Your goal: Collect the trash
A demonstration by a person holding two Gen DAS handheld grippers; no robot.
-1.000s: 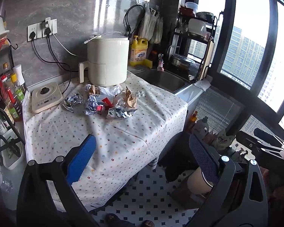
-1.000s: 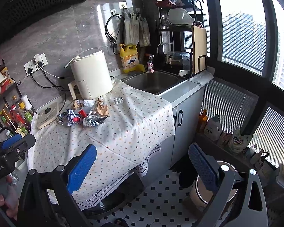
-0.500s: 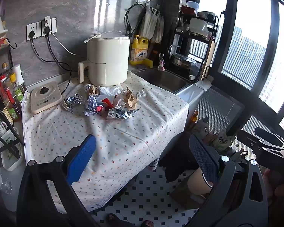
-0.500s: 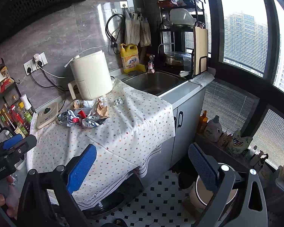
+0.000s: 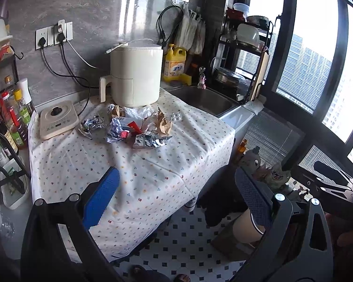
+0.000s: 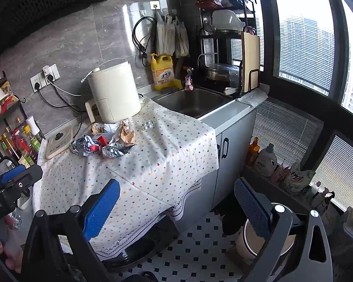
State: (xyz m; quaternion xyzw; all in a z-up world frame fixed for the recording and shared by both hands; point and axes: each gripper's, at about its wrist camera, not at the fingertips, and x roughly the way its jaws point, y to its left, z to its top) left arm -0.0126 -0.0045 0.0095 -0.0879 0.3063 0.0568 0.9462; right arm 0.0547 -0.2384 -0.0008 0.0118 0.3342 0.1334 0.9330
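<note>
A heap of trash lies on the dotted tablecloth (image 5: 138, 171) in front of the white air fryer (image 5: 135, 75): crumpled silver foil wrappers (image 5: 150, 139), a brown paper scrap (image 5: 163, 123), a red packet (image 5: 133, 125) and a white pill blister (image 5: 176, 117). The same heap shows in the right wrist view (image 6: 103, 144). My left gripper (image 5: 176, 199) is open and empty, well short of the heap, above the table's near edge. My right gripper (image 6: 176, 202) is open and empty, farther back and to the right, over the table's corner. A beige bin (image 6: 251, 242) stands on the floor.
A kitchen scale (image 5: 57, 119) sits left of the trash. Sauce bottles (image 5: 9, 117) fill a rack at the left. A sink (image 5: 204, 98) and a dish rack (image 5: 244, 54) lie to the right. Bottles line the window ledge (image 6: 268, 157).
Both grippers have drifted very slightly; the view has barely shifted. The trash has not moved and both grippers stay open.
</note>
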